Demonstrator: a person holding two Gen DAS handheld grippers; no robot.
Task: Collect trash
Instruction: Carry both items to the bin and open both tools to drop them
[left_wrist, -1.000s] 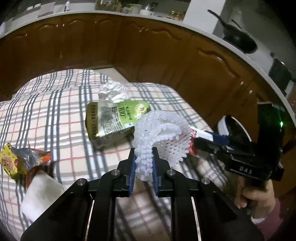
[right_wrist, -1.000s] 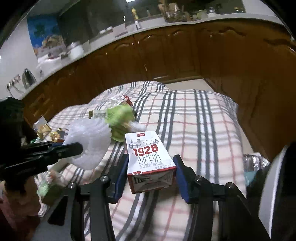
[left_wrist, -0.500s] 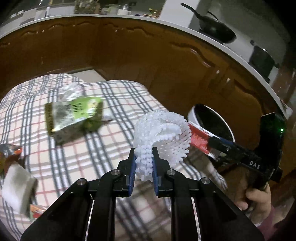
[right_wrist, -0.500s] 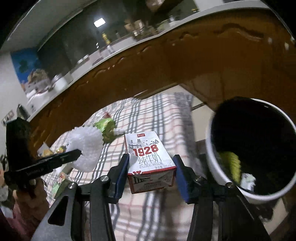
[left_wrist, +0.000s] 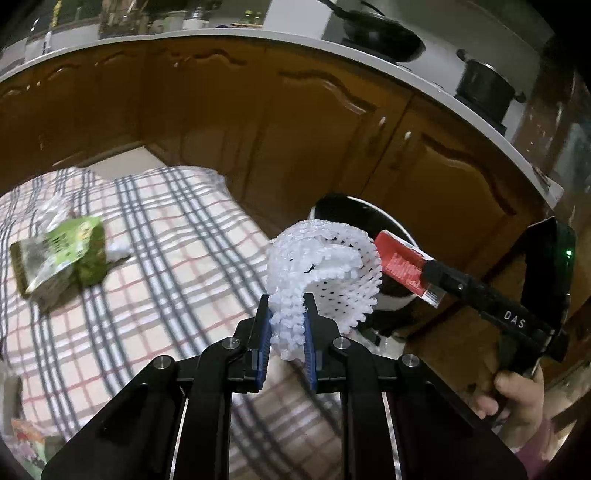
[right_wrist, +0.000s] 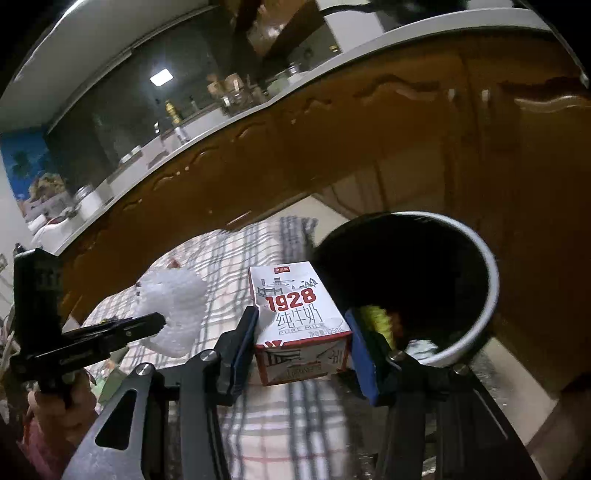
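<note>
Carrying step, 2 pieces of trash at once. Left gripper clamped on white foam fruit net; right gripper clamped on 1928 milk carton, just beside white-rimmed trash bin. Next, likely: over bin mouth, then release. Green carton left on checked worktop, well away from bin.

The foam net is white. The milk carton is white with red "1928" lettering and a red band. The cloth is pale, checked in grey and red lines. The pouch is green and silver. The bin has a white rim and black inside. The cabinets are glossy brown.
</note>
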